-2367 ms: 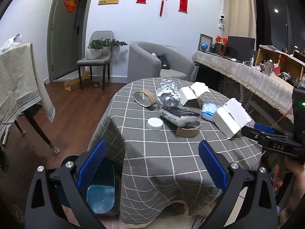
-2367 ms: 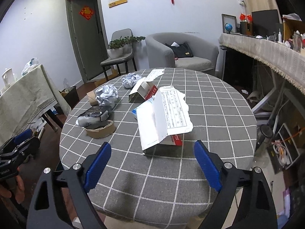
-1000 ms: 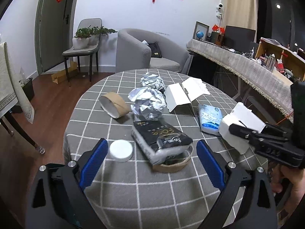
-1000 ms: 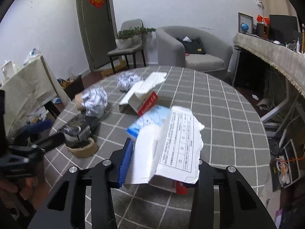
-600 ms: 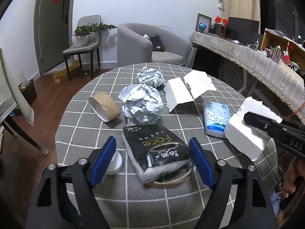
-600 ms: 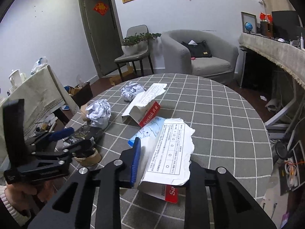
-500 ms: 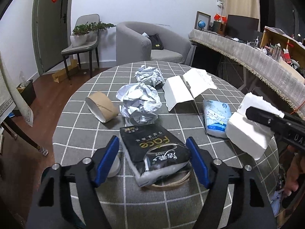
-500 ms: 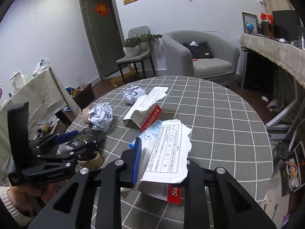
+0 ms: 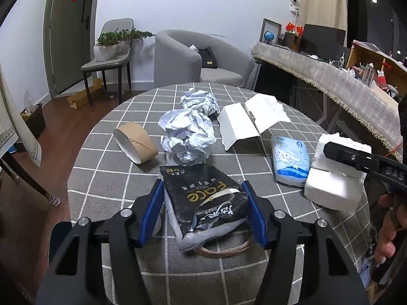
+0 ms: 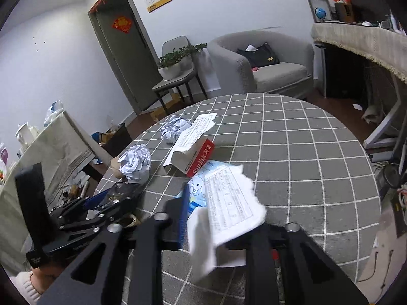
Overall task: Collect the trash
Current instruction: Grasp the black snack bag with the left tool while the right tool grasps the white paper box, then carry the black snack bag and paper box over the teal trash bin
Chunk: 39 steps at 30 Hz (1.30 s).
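My left gripper (image 9: 204, 212) is shut on a black tissue pack (image 9: 203, 198) lying over a brown tape ring (image 9: 223, 250) at the near edge of the round checked table (image 9: 114, 178). My right gripper (image 10: 218, 218) is shut on a torn white carton (image 10: 223, 218) and holds it above the table; it also shows in the left wrist view (image 9: 333, 178). On the table lie two crumpled paper balls (image 9: 188, 137), a brown tape roll (image 9: 133, 146), an open white box (image 9: 249, 122) and a blue tissue pack (image 9: 291, 162).
A grey armchair (image 9: 193, 61), a chair with a plant (image 9: 112, 56) and a door stand behind the table. A long draped counter (image 9: 330, 81) runs along the right. A cloth-covered table (image 10: 51, 147) stands at the left.
My left gripper moved in and shut on the black tissue pack. My right gripper shut on the white carton, lifted it and tilted.
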{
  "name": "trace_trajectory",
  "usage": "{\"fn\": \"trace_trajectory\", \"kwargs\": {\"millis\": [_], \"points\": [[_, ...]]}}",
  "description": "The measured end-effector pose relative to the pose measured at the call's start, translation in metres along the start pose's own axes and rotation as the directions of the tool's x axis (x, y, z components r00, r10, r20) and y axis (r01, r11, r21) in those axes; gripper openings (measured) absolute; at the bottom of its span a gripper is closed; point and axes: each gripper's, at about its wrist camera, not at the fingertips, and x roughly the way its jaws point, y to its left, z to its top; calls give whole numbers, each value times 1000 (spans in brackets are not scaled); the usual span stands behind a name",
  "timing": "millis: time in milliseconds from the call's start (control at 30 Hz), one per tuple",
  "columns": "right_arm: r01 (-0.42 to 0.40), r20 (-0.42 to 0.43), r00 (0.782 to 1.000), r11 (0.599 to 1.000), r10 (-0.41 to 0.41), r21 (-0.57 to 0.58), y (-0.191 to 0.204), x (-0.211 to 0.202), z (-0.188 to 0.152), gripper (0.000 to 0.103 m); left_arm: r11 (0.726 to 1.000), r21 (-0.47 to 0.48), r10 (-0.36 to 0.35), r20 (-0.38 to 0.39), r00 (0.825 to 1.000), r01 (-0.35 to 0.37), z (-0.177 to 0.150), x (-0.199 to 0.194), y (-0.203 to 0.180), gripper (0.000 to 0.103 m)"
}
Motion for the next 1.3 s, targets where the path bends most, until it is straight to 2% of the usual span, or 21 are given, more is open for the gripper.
{"fn": "trace_trajectory", "kwargs": {"millis": [133, 233, 467, 633, 767, 1167, 1300], "points": [[30, -11, 999, 999, -31, -11, 7, 3, 0, 4, 999, -13, -31, 23, 999, 31, -1, -7, 3, 62], [32, 13, 999, 999, -32, -13, 11, -1, 2, 3, 999, -2, -39, 43, 998, 39, -1, -14, 2, 61], [14, 75, 997, 999, -10, -47, 30, -16, 5, 3, 998, -15, -66, 96, 993, 67, -1, -35, 10, 61], [-21, 80, 996, 998, 26, -65, 47, -17, 2, 3, 997, -36, -61, 140, 988, 66, -3, -54, 24, 61], [-43, 85, 995, 996, 50, -81, 67, -16, -2, 3, 996, -59, -53, 147, 988, 62, -7, -67, 37, 61], [-96, 77, 991, 984, 109, -153, 131, -13, -23, 3, 996, -86, 32, 156, 987, -19, -29, -104, 86, 61], [-115, 72, 989, 977, 130, -177, 150, -13, -28, 3, 994, -82, 82, 136, 987, -72, -37, -110, 102, 61]]}}
